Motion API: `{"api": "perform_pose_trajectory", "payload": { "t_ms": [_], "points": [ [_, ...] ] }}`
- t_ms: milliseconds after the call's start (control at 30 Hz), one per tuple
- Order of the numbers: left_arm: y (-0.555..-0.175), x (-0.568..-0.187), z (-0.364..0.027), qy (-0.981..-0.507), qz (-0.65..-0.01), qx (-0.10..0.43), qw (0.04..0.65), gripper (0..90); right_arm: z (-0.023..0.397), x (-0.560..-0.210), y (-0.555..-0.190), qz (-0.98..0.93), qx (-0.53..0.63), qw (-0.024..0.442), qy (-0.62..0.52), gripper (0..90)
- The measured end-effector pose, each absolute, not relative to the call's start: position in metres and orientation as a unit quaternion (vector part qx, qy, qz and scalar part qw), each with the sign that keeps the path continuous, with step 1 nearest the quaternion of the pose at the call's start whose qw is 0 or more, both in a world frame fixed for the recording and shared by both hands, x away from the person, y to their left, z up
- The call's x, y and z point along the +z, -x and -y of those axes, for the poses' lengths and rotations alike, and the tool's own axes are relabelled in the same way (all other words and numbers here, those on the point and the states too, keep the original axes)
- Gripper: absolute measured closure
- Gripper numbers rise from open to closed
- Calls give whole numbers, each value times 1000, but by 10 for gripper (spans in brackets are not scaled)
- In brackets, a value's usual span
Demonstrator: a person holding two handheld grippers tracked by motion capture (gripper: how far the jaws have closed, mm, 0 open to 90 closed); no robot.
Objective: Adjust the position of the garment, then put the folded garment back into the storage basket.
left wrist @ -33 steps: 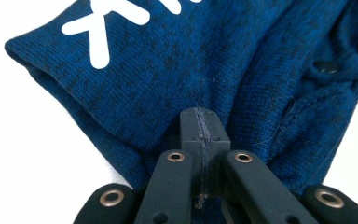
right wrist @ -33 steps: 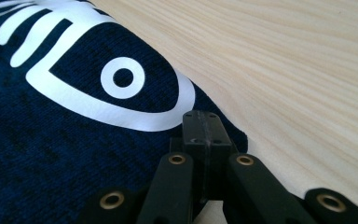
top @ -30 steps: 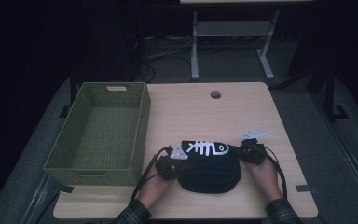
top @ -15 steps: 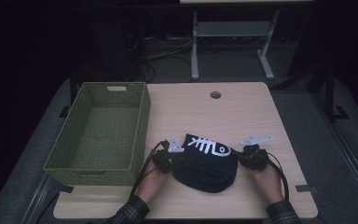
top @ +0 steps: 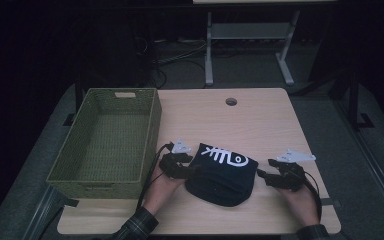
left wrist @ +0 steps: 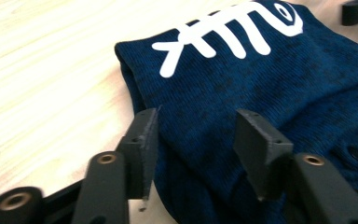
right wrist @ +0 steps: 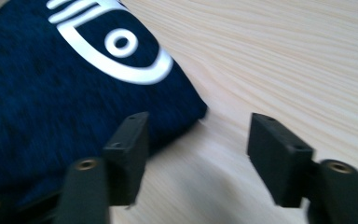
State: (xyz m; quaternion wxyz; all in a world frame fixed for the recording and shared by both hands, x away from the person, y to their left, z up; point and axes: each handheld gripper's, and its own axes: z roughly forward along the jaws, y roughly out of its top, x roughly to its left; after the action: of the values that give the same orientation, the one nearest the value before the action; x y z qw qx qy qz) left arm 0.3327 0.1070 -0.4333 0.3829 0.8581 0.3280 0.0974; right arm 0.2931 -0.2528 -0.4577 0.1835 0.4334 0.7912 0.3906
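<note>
Left gripper (top: 192, 170), jaws spread, is seen at the left edge of the folded navy garment (top: 221, 173), lower centre of the table (top: 260, 125). Right gripper (top: 261, 174), likewise released, is held beside its right edge. Wicker basket (top: 152, 135) is noted left.

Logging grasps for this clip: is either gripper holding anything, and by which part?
Nothing is held. Both the left gripper and the right gripper are open beside the folded dark blue garment.

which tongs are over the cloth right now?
The left tongs, open over the folded blue cloth. The right tongs are open mostly over bare table.
</note>
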Motion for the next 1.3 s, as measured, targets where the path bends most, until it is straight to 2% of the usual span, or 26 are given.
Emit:
{"api": "perform_pose_trajectory", "payload": {
  "t_ms": [167,233,300,600,1000,1200,1300],
  "points": [
    [-345,-431,-104,-853,-341,89,385,366,273,-465,-283,-779,383,182,-461,173],
    [-347,-432,-104,-850,-346,83,389,326,277,-470,-279,-779,375,183,-469,134],
    [-355,-437,-103,-847,-352,74,390,275,279,-473,-276,-779,363,191,-474,126],
    [-366,-450,-104,-840,-367,47,396,209,279,-482,-275,-789,339,191,-475,90],
    [-366,-465,-98,-852,-357,52,379,199,279,-483,-276,-790,340,187,-475,89],
    [-363,-468,-97,-853,-355,52,379,236,279,-483,-276,-790,340,188,-474,89],
    [-362,-468,-97,-852,-351,49,384,283,279,-483,-276,-790,340,187,-474,90]
  ]
}}
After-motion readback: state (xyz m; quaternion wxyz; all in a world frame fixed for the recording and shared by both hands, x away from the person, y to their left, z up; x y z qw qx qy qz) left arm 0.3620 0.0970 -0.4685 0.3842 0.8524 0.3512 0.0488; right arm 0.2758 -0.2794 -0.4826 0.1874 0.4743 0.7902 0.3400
